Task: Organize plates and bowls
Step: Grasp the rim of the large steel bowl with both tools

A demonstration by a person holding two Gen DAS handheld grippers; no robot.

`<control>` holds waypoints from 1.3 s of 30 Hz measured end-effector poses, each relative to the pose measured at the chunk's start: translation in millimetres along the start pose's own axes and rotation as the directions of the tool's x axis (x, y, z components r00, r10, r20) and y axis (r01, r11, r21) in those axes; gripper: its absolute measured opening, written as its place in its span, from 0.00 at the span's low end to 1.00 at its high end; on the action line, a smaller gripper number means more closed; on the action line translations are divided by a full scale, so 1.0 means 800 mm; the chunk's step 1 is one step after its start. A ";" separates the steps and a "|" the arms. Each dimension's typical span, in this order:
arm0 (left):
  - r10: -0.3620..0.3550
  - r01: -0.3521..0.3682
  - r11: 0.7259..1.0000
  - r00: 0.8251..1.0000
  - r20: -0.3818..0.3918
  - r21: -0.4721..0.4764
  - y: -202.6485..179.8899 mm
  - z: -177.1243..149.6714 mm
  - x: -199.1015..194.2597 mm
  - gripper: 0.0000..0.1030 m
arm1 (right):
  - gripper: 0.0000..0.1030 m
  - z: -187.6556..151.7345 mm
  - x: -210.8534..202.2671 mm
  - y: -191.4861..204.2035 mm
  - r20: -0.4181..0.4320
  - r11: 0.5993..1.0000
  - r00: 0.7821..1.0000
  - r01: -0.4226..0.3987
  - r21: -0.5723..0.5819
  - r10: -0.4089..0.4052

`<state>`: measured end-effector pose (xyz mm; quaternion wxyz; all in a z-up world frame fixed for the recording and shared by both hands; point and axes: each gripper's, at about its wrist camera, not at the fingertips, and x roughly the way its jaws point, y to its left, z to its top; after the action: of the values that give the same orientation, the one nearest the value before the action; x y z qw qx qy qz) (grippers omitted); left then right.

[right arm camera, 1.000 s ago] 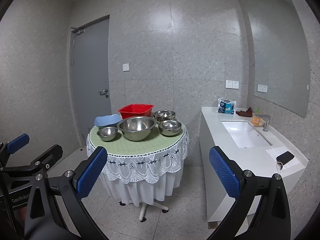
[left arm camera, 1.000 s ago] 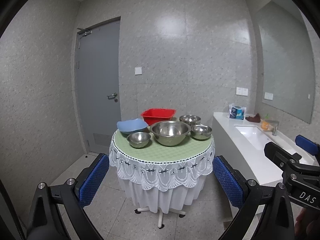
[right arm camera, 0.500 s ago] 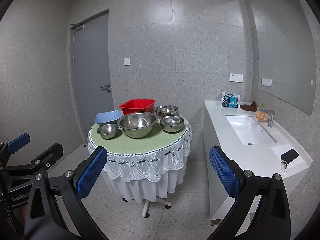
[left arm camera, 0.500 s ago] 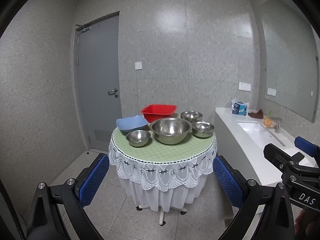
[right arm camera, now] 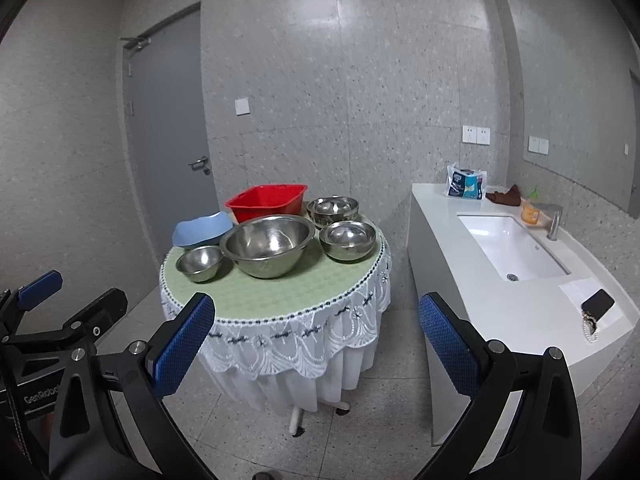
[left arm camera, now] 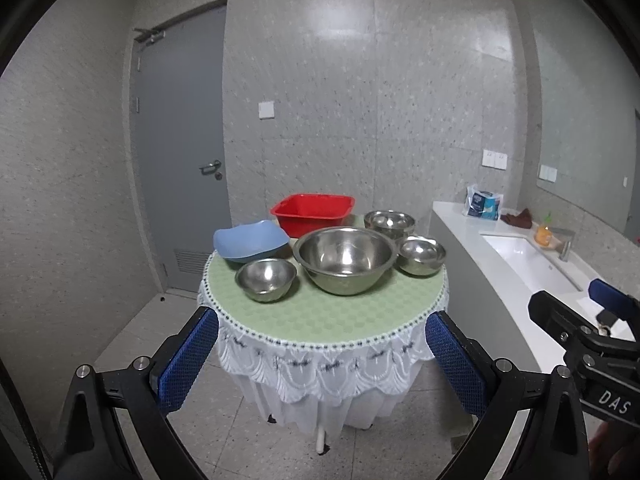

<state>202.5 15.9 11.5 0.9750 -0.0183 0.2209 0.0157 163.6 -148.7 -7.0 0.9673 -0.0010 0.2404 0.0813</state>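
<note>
A round table [left arm camera: 332, 316] with a green cloth and white lace skirt holds a large steel bowl [left arm camera: 345, 258], a small steel bowl [left arm camera: 266, 279] at front left, two steel bowls at right [left arm camera: 421, 255] and back right [left arm camera: 389, 222], a blue bowl [left arm camera: 250, 240] and a red square basin [left arm camera: 313, 209]. The same set shows in the right wrist view: large bowl [right arm camera: 267, 244], small bowl [right arm camera: 200, 262], red basin [right arm camera: 266, 202]. My left gripper [left arm camera: 320, 360] and right gripper [right arm camera: 316, 344] are both open and empty, held short of the table's front edge.
A white counter [right arm camera: 516, 308] with a sink [right arm camera: 512, 246] stands to the right of the table, with a tissue pack [right arm camera: 466, 185], a brown cloth and a black key fob [right arm camera: 598, 302]. A grey door [left arm camera: 180, 152] is behind at left. Tiled floor surrounds the table.
Both grippers have moved closer to the table, which now looks larger and lower in each view. Jaws stay open; nothing on the table has moved.
</note>
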 end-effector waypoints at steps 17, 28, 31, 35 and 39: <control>-0.157 0.188 0.976 0.956 -0.246 0.107 0.130 0.188 0.399 0.99 | 1.00 0.084 0.302 0.043 -0.238 0.963 0.967 0.146 0.227 -0.091; -0.142 0.267 0.941 0.869 -0.474 0.208 0.153 0.218 0.565 0.75 | 0.85 0.057 0.432 0.021 -0.489 0.904 0.870 0.259 0.340 -0.065; -0.157 0.298 0.932 0.843 -0.514 0.204 0.159 0.223 0.586 0.63 | 0.72 0.046 0.445 0.021 -0.520 0.899 0.853 0.263 0.349 -0.048; -0.178 0.336 0.920 0.815 -0.552 0.200 0.170 0.229 0.600 0.53 | 0.49 0.038 0.449 0.024 -0.538 0.902 0.843 0.245 0.355 -0.017; -0.185 0.354 0.915 0.792 -0.581 0.192 0.175 0.231 0.616 0.37 | 0.39 0.037 0.455 0.029 -0.535 0.905 0.844 0.210 0.370 0.023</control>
<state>721.4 174.7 -38.5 0.8531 0.0899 0.4871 -0.1637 491.0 -67.4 -149.3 0.8442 0.1699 0.5078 -0.0235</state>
